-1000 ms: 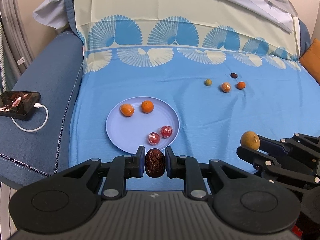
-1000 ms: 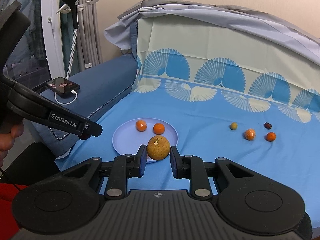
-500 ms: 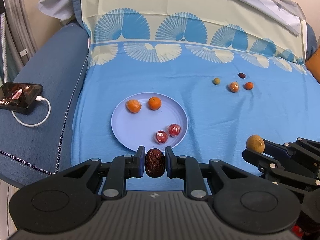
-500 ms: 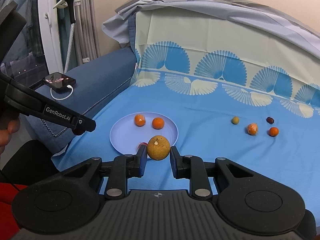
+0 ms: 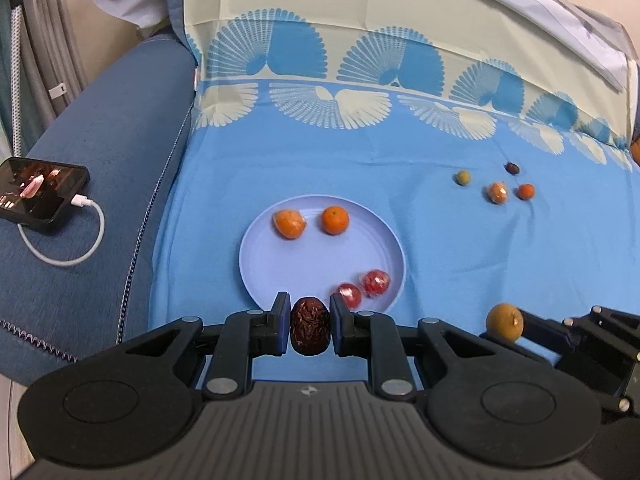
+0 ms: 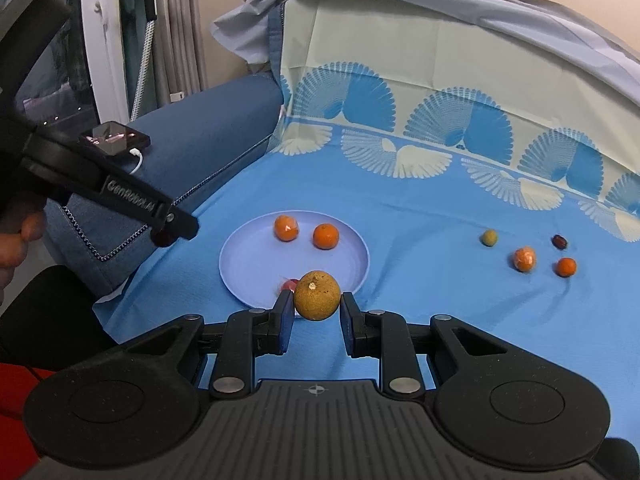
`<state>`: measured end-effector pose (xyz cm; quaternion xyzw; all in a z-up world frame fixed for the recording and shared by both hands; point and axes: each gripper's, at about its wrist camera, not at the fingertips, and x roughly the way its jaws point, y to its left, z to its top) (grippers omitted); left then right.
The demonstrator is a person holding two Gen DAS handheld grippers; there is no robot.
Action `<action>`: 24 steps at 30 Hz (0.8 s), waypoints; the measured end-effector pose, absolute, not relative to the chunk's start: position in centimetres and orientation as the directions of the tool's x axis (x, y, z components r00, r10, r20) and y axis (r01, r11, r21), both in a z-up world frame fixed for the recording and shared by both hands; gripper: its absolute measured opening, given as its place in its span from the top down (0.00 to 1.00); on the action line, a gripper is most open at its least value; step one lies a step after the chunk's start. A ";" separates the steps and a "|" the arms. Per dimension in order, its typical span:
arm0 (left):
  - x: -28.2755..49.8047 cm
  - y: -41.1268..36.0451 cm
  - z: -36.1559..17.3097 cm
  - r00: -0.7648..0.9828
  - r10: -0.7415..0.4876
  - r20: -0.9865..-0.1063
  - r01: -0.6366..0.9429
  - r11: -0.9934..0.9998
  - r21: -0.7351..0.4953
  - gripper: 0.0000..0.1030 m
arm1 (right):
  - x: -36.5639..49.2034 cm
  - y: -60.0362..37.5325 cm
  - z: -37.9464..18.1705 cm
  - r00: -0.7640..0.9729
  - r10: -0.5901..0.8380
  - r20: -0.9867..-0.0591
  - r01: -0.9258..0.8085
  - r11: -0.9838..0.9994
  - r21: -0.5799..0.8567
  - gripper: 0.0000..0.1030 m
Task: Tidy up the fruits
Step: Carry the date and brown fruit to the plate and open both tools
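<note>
left gripper (image 5: 310, 326) clamped on a wrinkled dark red date (image 5: 310, 331), just short of the near rim of the lilac plate (image 5: 280, 264). right gripper (image 6: 316, 312) clenched around a round tan fruit (image 6: 317, 295), also near that rim. on the plate: two oranges, two red wrapped pieces.

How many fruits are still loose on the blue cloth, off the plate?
4, clustered right of the plate: a green fruit, a dark date, a wrapped orange and a bare orange. None looks hidden, though the grippers block the near cloth.
</note>
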<state>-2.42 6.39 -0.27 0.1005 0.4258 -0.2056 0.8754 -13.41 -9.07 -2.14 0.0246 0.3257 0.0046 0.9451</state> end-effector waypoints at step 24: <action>11.1 2.5 -9.9 0.459 -0.172 -0.872 0.415 0.909 0.039 0.78 | 2.2 -10.0 -9.9 0.676 0.030 -0.736 -0.019 1.000 0.023 0.75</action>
